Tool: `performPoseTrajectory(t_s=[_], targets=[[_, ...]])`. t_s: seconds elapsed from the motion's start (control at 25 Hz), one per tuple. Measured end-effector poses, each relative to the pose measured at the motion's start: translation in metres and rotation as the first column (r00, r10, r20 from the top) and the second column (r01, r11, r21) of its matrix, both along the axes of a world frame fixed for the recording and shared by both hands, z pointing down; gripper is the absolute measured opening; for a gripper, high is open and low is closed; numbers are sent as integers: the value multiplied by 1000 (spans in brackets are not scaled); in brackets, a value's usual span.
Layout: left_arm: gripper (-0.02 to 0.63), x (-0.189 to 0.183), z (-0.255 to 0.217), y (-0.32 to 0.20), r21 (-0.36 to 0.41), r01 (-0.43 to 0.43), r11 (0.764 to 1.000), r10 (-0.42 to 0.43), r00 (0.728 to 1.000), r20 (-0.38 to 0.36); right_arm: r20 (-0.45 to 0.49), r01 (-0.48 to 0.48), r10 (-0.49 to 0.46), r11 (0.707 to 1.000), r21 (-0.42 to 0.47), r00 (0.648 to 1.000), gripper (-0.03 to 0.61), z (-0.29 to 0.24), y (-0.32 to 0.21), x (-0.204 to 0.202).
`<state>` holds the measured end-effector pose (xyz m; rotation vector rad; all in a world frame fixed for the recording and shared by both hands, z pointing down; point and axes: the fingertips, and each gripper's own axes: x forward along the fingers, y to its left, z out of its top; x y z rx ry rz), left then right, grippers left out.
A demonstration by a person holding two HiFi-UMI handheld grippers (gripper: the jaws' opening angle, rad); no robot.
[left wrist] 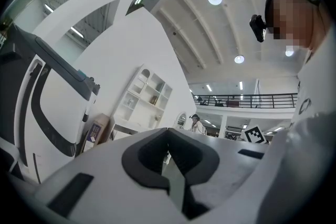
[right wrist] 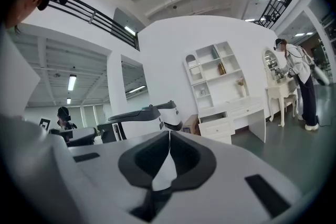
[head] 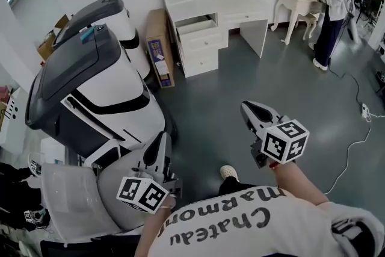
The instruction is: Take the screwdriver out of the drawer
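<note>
Drawer (head: 197, 24) white, topmost in desk (head: 240, 6), pulled partly open.

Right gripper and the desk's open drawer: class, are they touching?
Apart. The head view shows the right gripper far from the drawer, with grey floor between them.

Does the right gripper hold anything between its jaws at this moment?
No, the right gripper has its two jaws closed tip to tip, with nothing between them.
</note>
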<state>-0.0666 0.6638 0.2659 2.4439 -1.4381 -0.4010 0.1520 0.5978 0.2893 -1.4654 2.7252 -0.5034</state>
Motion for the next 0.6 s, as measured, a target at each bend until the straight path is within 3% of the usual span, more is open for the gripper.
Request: performPoseTrajectory(t_s=[0.6], targets=[[23,-12,-1,-203,-25,147,989,-147,989,-5,50,121,-121,993,16,991,28,-23,-247,-10]])
